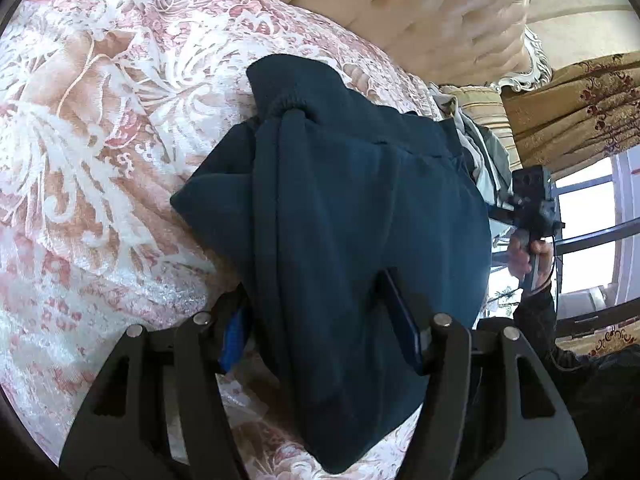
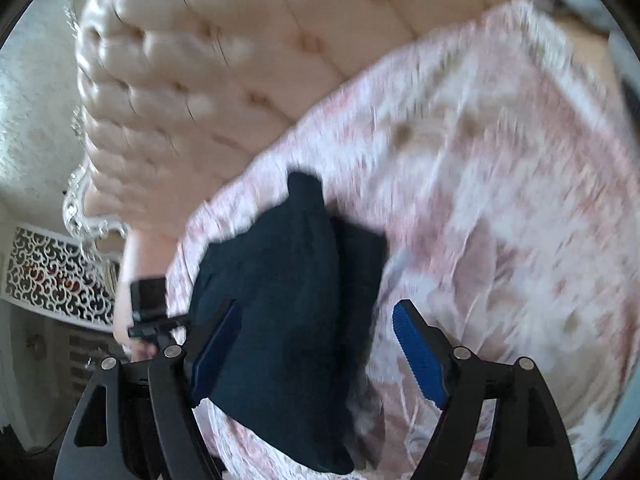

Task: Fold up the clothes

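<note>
Garment: a dark navy sweatshirt (image 1: 352, 208) lies bunched on the bed, in the middle of the left wrist view and running down to 6 o'clock; a ribbed cuff or hem (image 1: 280, 80) sticks up at 12 o'clock of the heap
Garment, right wrist view: the same dark navy sweatshirt (image 2: 280, 300) sits low and centre, from the middle down to 6 o'clock, its outline smeared by blur
Left gripper: the left gripper (image 1: 324, 320) has its jaws spread fairly wide with thick folds of the sweatshirt bulging between them; the blue pads (image 1: 404, 320) press against the cloth on both sides, so it holds the fabric
Right gripper: the right gripper (image 2: 316, 356) stands wide; the sweatshirt lies between its jaws and touches the pad at 8 o'clock, while the ridged blue pad (image 2: 420, 356) at 4 o'clock is apart from the cloth
Right gripper from the left view: its black body (image 1: 532, 204) shows at 3 o'clock, held by a hand (image 1: 528, 252) in a dark sleeve
Bed cover: a pink and white lace-patterned bedspread (image 1: 100, 140) fills the side from 7 to 11 o'clock
Headboard: a tufted cream headboard (image 2: 192, 60) sits at 11 o'clock in the right wrist view
Other clothes: a grey pile of clothes (image 1: 480, 148) lies just beyond the sweatshirt at 2 o'clock
Curtain: a gold patterned curtain (image 1: 576, 108) hangs at 2 o'clock beside a bright window (image 1: 588, 216)
</note>
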Demonstrator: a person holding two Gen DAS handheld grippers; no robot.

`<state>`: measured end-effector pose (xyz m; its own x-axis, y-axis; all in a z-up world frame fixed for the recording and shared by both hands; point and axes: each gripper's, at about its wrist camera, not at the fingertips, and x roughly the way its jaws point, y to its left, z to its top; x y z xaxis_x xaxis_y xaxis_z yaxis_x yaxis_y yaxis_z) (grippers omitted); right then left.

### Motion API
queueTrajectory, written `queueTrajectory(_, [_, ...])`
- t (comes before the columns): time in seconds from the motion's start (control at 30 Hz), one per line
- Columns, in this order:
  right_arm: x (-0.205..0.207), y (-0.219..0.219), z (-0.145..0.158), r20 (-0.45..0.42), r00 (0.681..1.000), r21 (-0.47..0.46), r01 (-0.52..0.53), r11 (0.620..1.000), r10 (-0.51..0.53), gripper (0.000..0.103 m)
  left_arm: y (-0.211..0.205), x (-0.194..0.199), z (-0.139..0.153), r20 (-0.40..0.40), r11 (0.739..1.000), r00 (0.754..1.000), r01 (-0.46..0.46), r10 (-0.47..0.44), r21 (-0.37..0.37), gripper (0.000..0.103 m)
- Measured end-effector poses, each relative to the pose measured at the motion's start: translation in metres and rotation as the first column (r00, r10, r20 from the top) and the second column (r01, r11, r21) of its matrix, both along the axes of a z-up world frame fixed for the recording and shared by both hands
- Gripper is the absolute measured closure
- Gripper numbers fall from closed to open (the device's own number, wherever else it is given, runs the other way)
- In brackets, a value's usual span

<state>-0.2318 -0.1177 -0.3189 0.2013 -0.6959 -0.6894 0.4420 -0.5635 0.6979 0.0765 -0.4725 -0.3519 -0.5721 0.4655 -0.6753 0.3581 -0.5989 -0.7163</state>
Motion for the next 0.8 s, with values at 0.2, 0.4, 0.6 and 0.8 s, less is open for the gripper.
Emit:
queueTrajectory(0.2, [0.009,-0.008,-0.008,0.016,0.999,0.015,-0.042,0.999,0.042,0.024,-0.001,-0.002,-0.001,-0.002,1.0,1.0,-0.004,0.004,0.001,0.038])
queueTrajectory(0.4, [0.021,-0.021,-0.01,0.008,0.995,0.008,-0.097,0.995,0.097,0.023,-0.001,-0.002,-0.002,-0.008,1.0,1.0,-0.005,0.005,0.001,0.038])
queueTrajectory(0.6, [0.031,-0.031,-0.011,-0.004,0.99,0.005,-0.141,0.99,0.141,0.024,0.0,-0.003,-0.002,-0.008,1.0,1.0,-0.008,0.008,0.0,0.038])
queueTrajectory(0.8, [0.032,-0.031,-0.008,-0.021,0.992,-0.008,-0.124,0.992,0.124,0.023,0.0,-0.003,-0.002,-0.015,1.0,1.0,-0.005,0.005,-0.002,0.038])
